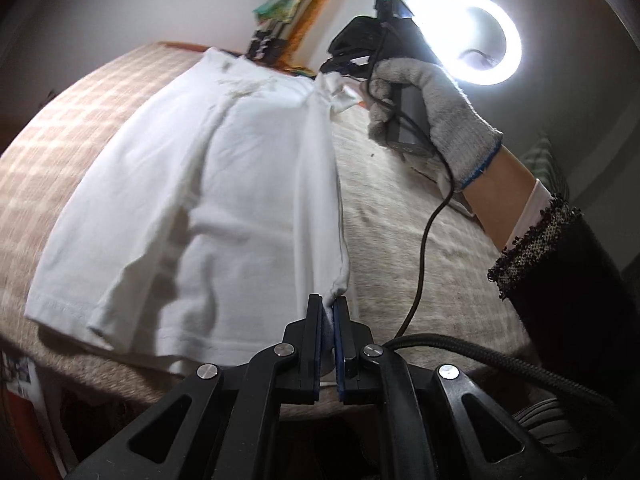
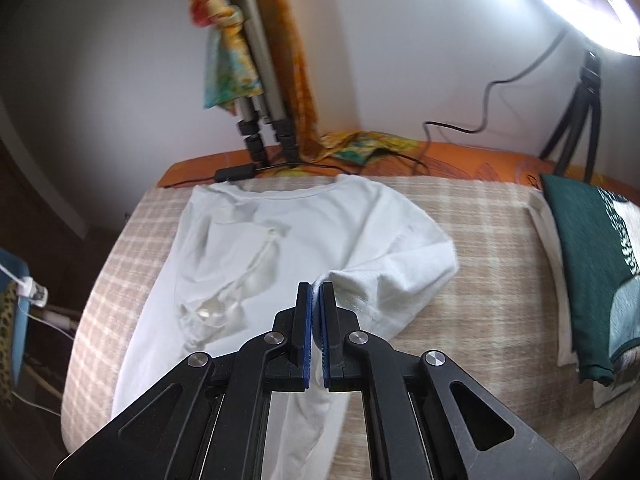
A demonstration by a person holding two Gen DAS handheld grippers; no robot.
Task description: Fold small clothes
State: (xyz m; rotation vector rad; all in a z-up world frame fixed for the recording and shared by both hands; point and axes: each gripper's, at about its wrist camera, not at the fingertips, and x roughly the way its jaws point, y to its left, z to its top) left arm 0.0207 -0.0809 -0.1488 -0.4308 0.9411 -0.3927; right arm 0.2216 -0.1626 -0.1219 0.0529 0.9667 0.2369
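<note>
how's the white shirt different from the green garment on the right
The white shirt lies spread across the checked cover, partly folded, while the green garment is already folded into a compact stack at the right edge. The white shirt looks plain; the green garment carries a pale leafy print. The white shirt is pinched by both the left gripper and the right gripper; nothing touches the green garment. Both rest on the same cover.

Folded green garment (image 2: 588,264) crowding right edge.
</note>
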